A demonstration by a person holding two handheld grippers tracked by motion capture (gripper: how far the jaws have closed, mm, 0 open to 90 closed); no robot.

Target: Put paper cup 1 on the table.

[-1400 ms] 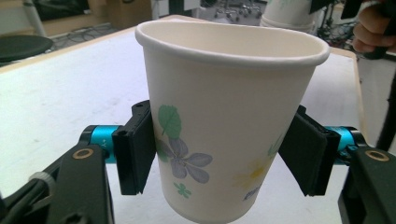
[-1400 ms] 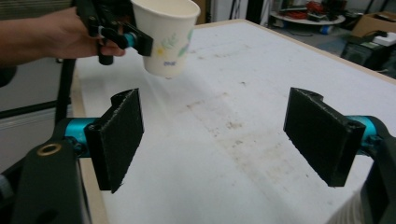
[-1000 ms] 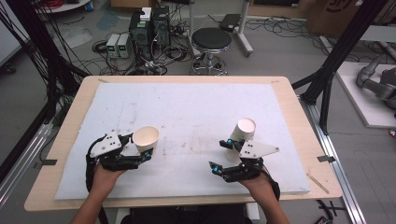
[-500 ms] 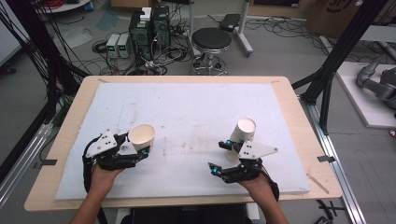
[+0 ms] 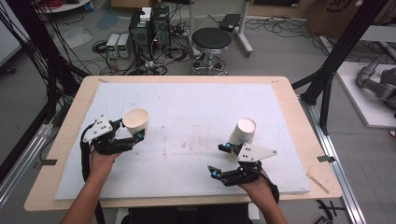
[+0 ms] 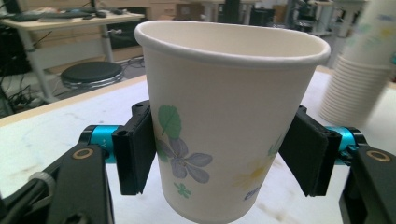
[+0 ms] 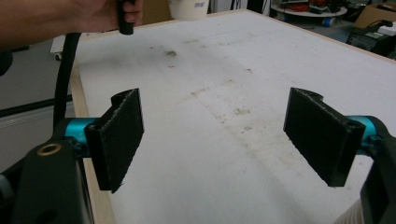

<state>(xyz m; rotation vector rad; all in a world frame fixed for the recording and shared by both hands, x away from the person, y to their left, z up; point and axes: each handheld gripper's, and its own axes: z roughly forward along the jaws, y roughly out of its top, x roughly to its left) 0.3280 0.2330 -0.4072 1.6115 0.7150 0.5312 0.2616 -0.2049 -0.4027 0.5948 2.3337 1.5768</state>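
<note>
1. We see a wooden table (image 5: 70, 140) covered by a white, lightly stained mat (image 5: 187, 126), viewed from above, with a person's two forearms coming in from the bottom edge.
2. The left gripper (image 5: 133, 135) sits over the left part of the mat, held by the left hand (image 5: 100, 158).
3. In the left gripper view, a flower-printed paper cup (image 6: 224, 121) stands upright between the two black jaws, its open mouth facing up.
4. The left jaw pad lies against the cup's side; the right pad looks just off the wall, so we cannot tell whether the jaws truly clamp it.
5. The cup's base is cut off at the bottom edge, so we cannot tell whether it rests on the mat.
6. A stack of paper cups (image 5: 243, 133) stands upright on the right part of the mat, just beyond the right gripper (image 5: 219, 161).
7. In the right gripper view, the right jaws stand wide apart with nothing between them, only bare mat beyond.
8. The stack sits beside the right gripper's far end, not between its jaws.
</note>
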